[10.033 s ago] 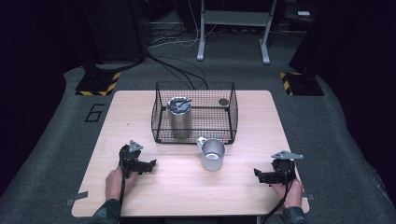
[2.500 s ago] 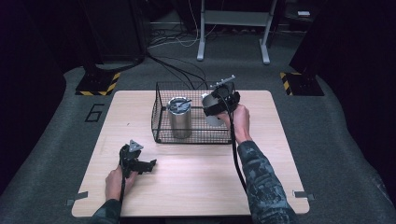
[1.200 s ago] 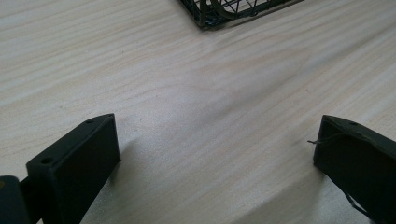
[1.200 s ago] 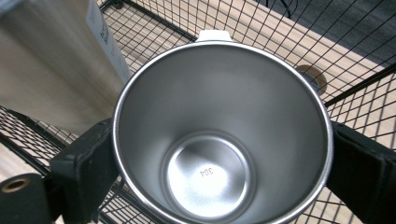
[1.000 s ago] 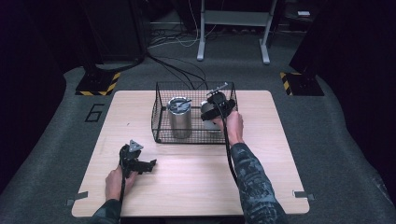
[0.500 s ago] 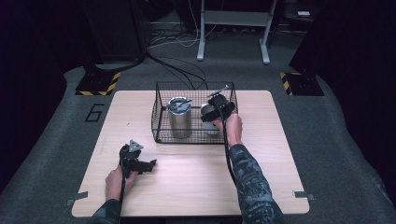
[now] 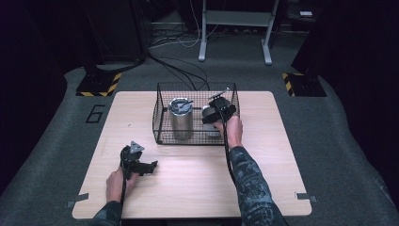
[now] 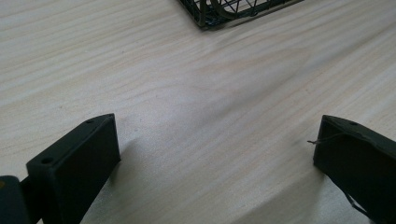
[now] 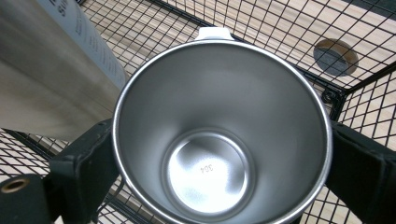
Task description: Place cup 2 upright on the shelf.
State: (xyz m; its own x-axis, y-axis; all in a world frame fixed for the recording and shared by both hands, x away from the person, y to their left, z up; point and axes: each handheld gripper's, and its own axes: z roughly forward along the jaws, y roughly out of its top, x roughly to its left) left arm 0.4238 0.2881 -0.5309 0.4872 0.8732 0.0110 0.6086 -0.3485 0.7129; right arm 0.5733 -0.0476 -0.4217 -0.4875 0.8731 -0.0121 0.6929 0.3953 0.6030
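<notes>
A black wire basket [image 7: 162,125] stands at the middle back of the wooden table [image 7: 263,160]. Inside it, on the left, is a tall steel tumbler [image 7: 180,117] with a lid. My right gripper [image 7: 212,114] reaches into the basket's right half and is shut on a steel mug [image 9: 219,130]; its jaws press the mug's rim from both sides. The mug is upright and empty, next to the tumbler [image 9: 56,70]. My left gripper [image 7: 141,165] rests on the table at the front left, open, with bare wood between its jaws [image 8: 215,154].
A round dark hole [image 9: 335,56] shows in the tabletop beyond the basket mesh. A basket corner [image 8: 205,14] lies ahead of the left gripper. Dark floor with cables and stand feet surrounds the table.
The right gripper carried the mug from the table's front middle up over the basket and has lowered it into the right half. The left gripper has not moved.
</notes>
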